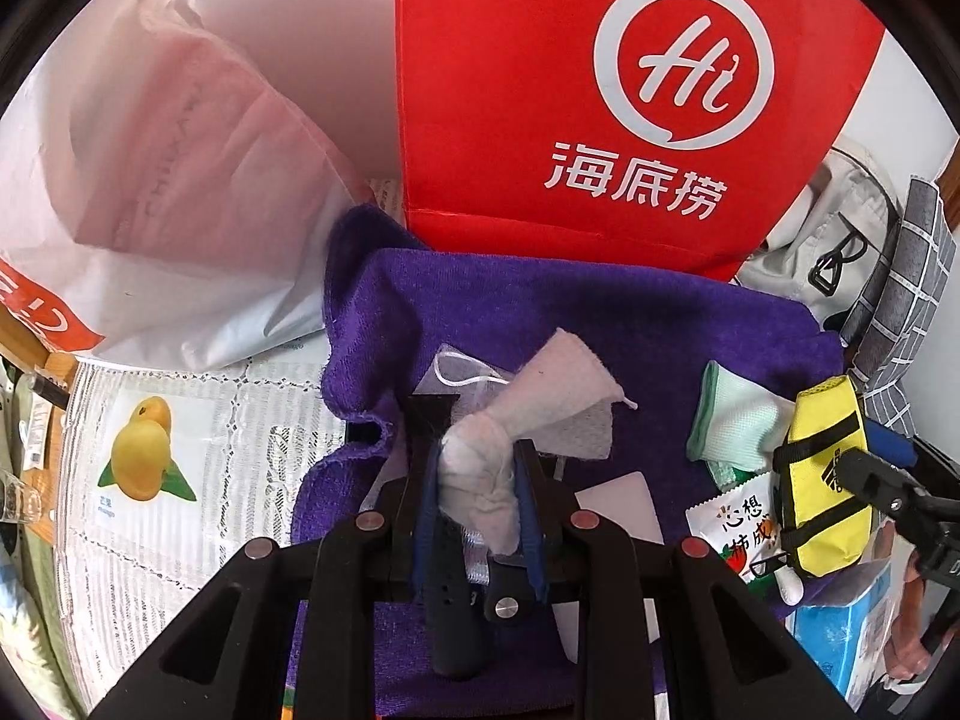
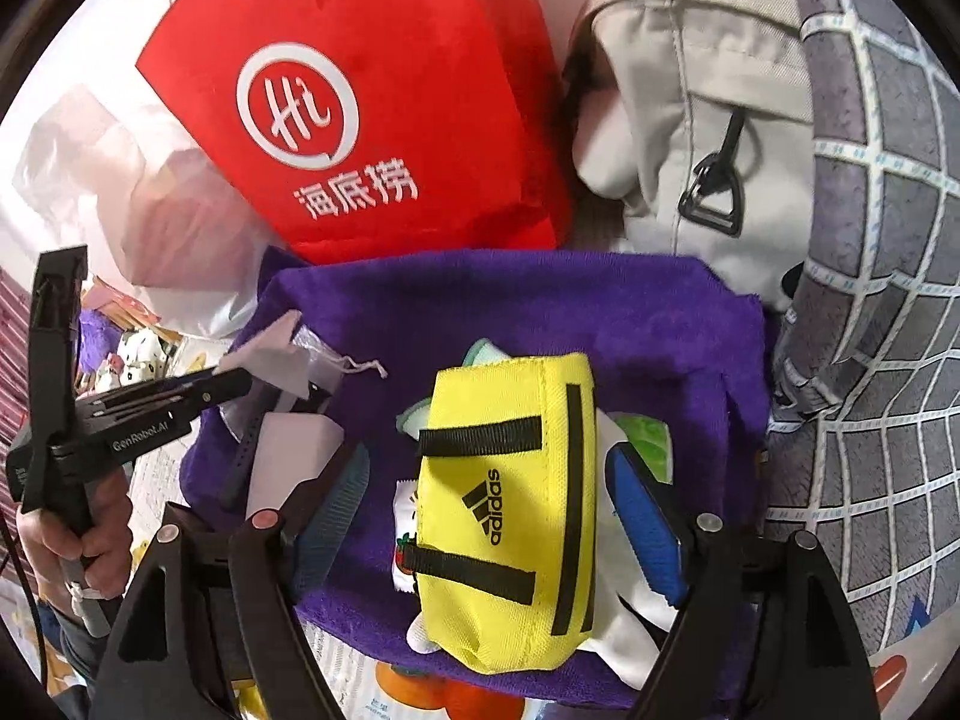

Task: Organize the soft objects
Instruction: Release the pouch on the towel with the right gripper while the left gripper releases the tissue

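While we sort soft items over the purple towel (image 1: 600, 312), our left gripper (image 1: 477, 480) pinches a white drawstring pouch (image 1: 528, 414), lifted for placing; our right gripper (image 2: 504, 510) spreads wide around the yellow Adidas pouch (image 2: 510, 504) resting there

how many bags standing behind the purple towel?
3. Red paper bag upright at the centre; translucent white plastic bag to its left; beige canvas bag to its right, by the grey checked fabric. More may be hidden behind them.
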The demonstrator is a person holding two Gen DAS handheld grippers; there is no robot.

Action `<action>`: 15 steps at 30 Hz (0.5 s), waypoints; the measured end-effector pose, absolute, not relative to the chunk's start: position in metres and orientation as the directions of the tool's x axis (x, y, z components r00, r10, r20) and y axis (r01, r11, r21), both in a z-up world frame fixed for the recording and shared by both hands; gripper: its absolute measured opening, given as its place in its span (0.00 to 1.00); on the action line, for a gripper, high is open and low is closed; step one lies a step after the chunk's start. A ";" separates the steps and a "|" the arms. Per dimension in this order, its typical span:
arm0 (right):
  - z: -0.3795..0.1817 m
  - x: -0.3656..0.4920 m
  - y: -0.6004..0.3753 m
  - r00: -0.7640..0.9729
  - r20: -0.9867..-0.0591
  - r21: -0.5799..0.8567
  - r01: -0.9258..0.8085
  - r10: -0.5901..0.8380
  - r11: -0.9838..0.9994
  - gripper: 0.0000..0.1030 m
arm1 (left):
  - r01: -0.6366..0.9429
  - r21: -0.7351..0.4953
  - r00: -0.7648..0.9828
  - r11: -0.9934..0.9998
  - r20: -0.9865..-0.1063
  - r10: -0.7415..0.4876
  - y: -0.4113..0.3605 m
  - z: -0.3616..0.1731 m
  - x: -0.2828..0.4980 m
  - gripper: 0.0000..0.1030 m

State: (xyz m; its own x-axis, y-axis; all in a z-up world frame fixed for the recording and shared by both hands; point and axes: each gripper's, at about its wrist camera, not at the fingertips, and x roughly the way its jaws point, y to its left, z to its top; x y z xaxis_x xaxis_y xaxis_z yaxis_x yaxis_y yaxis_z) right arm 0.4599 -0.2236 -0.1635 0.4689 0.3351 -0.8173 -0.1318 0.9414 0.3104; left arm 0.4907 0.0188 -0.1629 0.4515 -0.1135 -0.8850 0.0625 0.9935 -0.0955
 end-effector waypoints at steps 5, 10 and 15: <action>-0.151 0.455 -0.228 0.495 -0.806 0.298 -0.134 0.324 0.945 0.78 | 0.065 -0.133 0.433 0.989 -0.889 -0.148 0.021 -0.165 0.491 0.32; -0.138 0.448 -0.224 0.524 -0.795 0.264 -0.156 0.306 0.952 0.78 | 0.060 -0.116 0.435 0.992 -0.891 -0.130 0.016 -0.163 0.491 0.54; -0.130 0.442 -0.219 0.526 -0.780 0.288 -0.180 0.339 0.941 0.78 | 0.073 -0.107 0.440 0.992 -0.889 -0.128 0.011 -0.157 0.486 0.55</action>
State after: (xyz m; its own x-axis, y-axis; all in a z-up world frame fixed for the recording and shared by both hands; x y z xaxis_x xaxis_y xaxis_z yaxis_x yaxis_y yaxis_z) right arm 0.4416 -0.2186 -0.1300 0.5264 0.3393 -0.7796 -0.1795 0.9406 0.2881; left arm 0.4858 0.0112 -0.1572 0.4404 -0.1284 -0.8886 0.0730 0.9916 -0.1071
